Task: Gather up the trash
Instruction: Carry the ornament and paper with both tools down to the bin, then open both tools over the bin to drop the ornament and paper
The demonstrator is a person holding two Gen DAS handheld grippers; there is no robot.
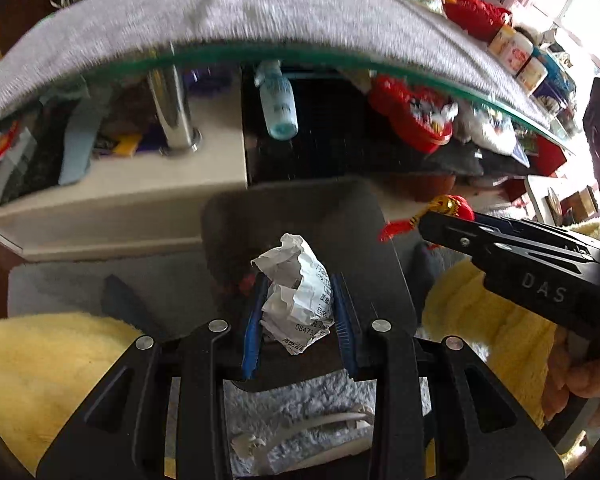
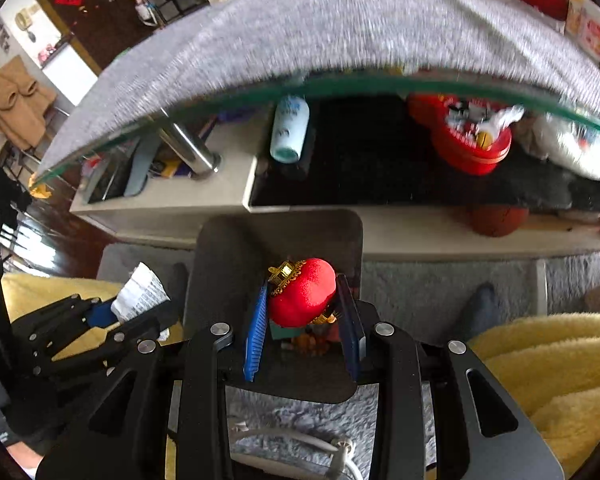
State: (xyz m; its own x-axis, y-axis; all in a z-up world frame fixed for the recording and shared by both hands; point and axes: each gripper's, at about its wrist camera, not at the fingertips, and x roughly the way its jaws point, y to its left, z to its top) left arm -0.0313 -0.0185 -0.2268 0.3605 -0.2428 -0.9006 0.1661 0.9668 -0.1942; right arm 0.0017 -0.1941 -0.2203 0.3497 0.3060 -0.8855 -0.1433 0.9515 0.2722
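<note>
My left gripper (image 1: 300, 312) is shut on a crumpled white paper receipt (image 1: 296, 292) and holds it above a dark grey trash bin (image 1: 300, 208) on the floor. My right gripper (image 2: 304, 316) is shut on a small red lantern ornament with gold caps (image 2: 302, 296), also above the bin (image 2: 236, 248). The right gripper enters the left wrist view from the right (image 1: 428, 220), holding the red ornament (image 1: 448, 206). The left gripper with the receipt (image 2: 140, 294) shows at the left of the right wrist view.
A glass coffee table with a grey cloth (image 1: 260, 12) stands just beyond the bin, with a chrome leg (image 1: 172, 112) and a cluttered lower shelf holding a bottle (image 1: 278, 104) and red tin (image 1: 412, 116). Yellow blanket (image 1: 40, 368) lies both sides. A white cable (image 1: 308, 428) lies on grey rug.
</note>
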